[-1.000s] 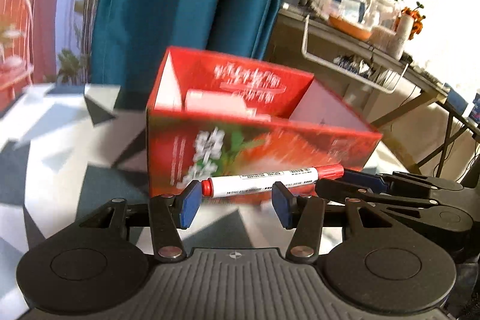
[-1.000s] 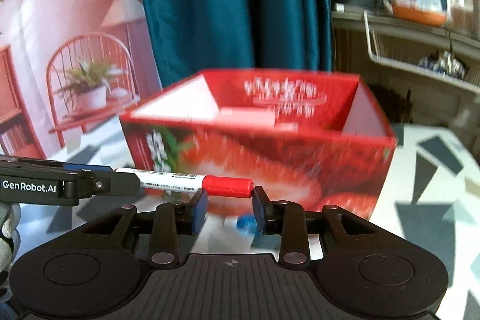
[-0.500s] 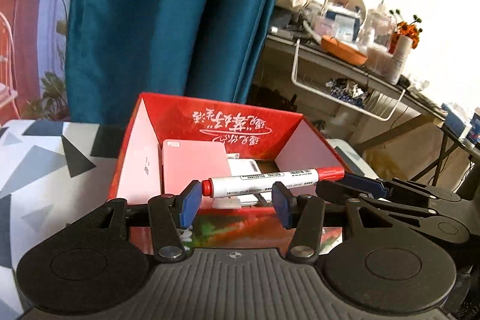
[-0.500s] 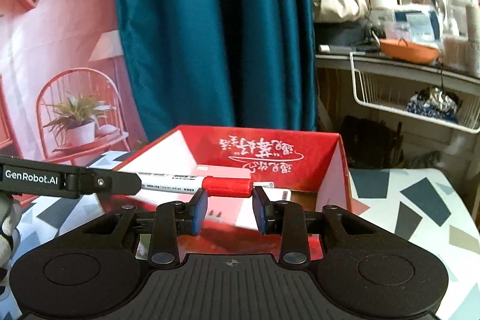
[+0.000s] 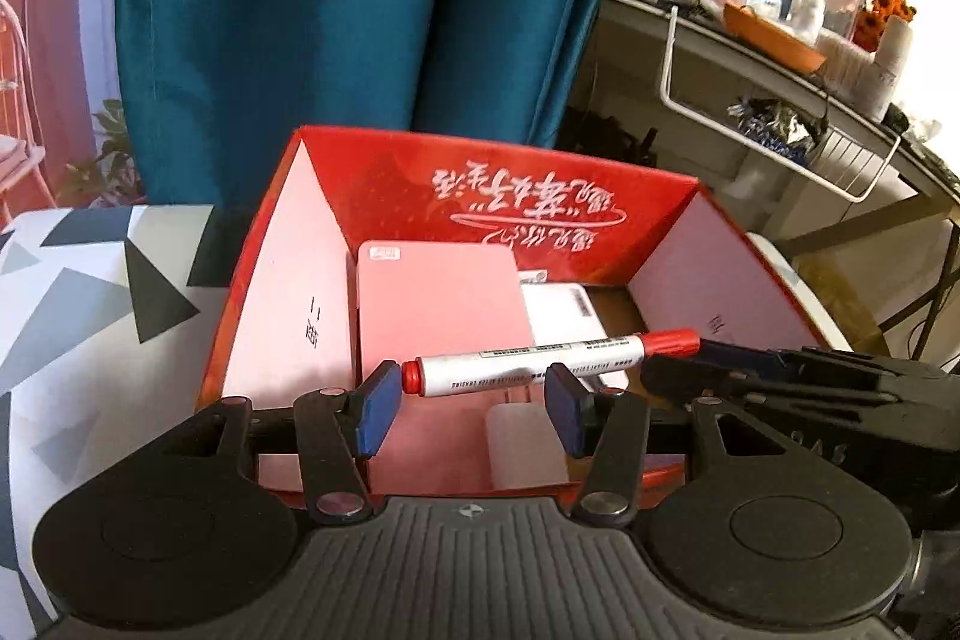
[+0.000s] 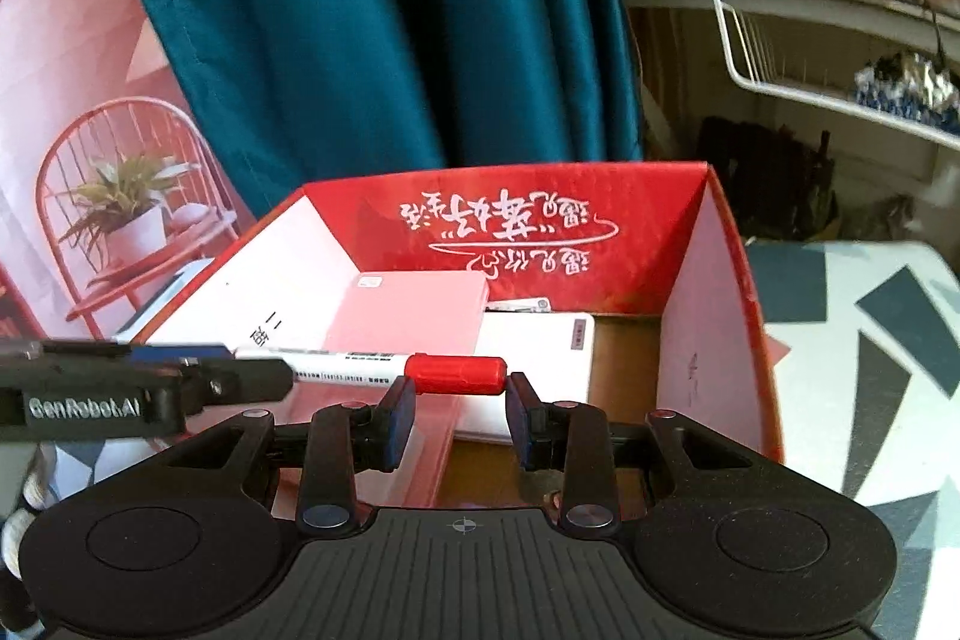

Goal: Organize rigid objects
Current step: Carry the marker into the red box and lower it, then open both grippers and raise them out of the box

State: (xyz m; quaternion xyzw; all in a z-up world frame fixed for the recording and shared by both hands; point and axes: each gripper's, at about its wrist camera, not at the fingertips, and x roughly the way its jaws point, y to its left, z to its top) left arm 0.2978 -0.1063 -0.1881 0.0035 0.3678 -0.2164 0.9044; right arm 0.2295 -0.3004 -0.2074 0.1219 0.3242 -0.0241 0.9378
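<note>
A white marker point(image 5: 528, 364) with a red cap point(image 6: 456, 376) hangs level over the open red box point(image 5: 372, 184), carried between both grippers. My left gripper point(image 5: 471, 373) has its jaws partly closed. Its left pad presses on the marker's butt end, and the body crosses its right fingertip. My right gripper point(image 6: 461, 382) has the cap lengthwise between its pads. From the right in the left wrist view, the right gripper point(image 5: 690, 358) reaches the cap. The left gripper point(image 6: 240, 370) comes in from the left in the right wrist view. In the box lie a pink flat case point(image 5: 438, 298) and a white flat case point(image 5: 558, 304).
The box point(image 6: 660, 196) stands on a table with a grey and black triangle cloth point(image 5: 90, 292). A teal curtain point(image 5: 360, 10) hangs right behind it. At the back right is a cluttered shelf with a white wire basket point(image 5: 780, 148). A small pale item point(image 5: 522, 436) lies at the box's near wall.
Both grippers have carried the marker forward together, from in front of the box's near wall to above its inside. The marker sits the same way in both.
</note>
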